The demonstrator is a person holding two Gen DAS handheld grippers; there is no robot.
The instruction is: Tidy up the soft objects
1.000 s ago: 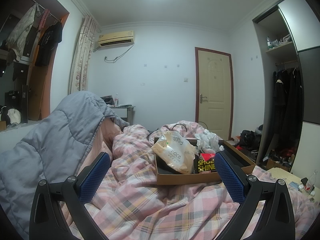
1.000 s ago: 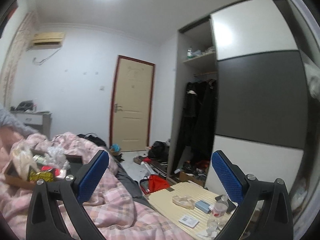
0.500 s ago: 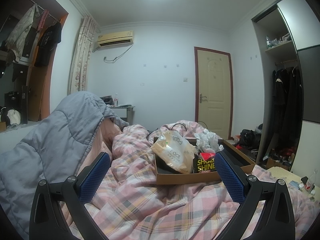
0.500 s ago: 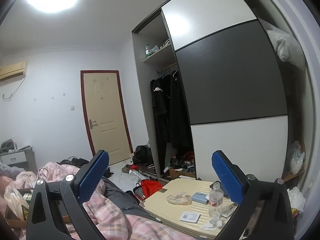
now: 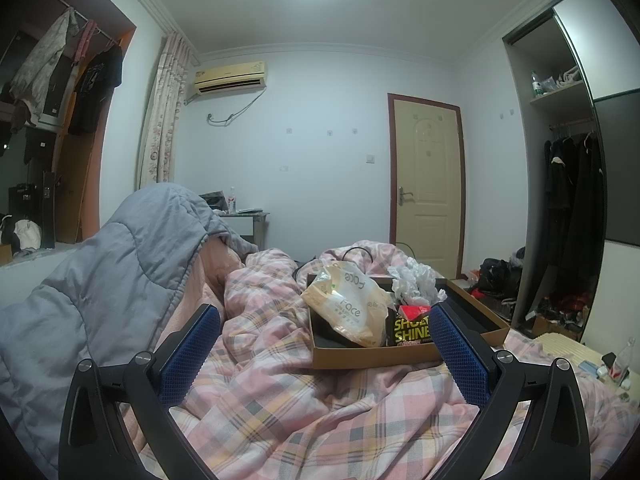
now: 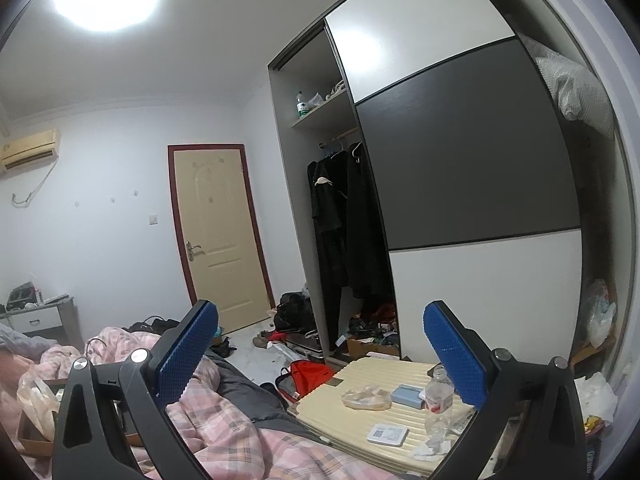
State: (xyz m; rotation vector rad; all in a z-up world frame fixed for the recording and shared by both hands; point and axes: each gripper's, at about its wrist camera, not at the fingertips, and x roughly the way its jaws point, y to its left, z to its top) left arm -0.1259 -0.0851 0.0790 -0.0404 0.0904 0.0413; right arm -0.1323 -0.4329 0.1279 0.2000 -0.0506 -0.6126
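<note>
L gripper [image 5: 325, 354]: jaws spread wide, nothing between them; blue dimpled pads on black arms, low in frame, over the bed.
R gripper [image 6: 320, 354]: also spread wide, holding nothing; same blue pads, aimed past bed edge toward the wardrobe.
Pink plaid quilt [image 5: 288, 396]: soft, rumpled, pink/grey/yellow checks, fills lower centre of L view; heaped in folds toward frame centre. In R view it's lower left [image 6: 224, 428].
Grey quilt [image 5: 92, 292]: puffy, stitched in curved panels, humped up at left of L view, touching the plaid one; peach lining shows at its edge.
Cardboard box [image 5: 376, 358]: shallow brown tray, dark inside, sits on the plaid quilt, centre-right of L view, just beyond the right pad.
Plastic bag [image 5: 348, 306]: crinkly, tan w/ white print, slumped in box's left half.
White crumpled plastic [image 5: 414, 280]: bunched at box's back right.
Black-yellow packet [image 5: 410, 330]: glossy, "SHINE" lettering, at box's front, next to the bag.
Cream suitcase [image 6: 352, 420]: ribbed hard shell, lying flat beside bed, lower centre of R view; clear bottle [image 6: 438, 396], blue pack & a card on top.
Wardrobe [image 6: 460, 152]: smooth white & dark-grey sliding panel, right of R view; open bay left of it w/ dark coats hanging.
Door [image 5: 426, 184]: cream, panelled, dark red frame, right of centre in L view.
AC unit [image 5: 231, 76]: cream, upper-left wall.
</note>
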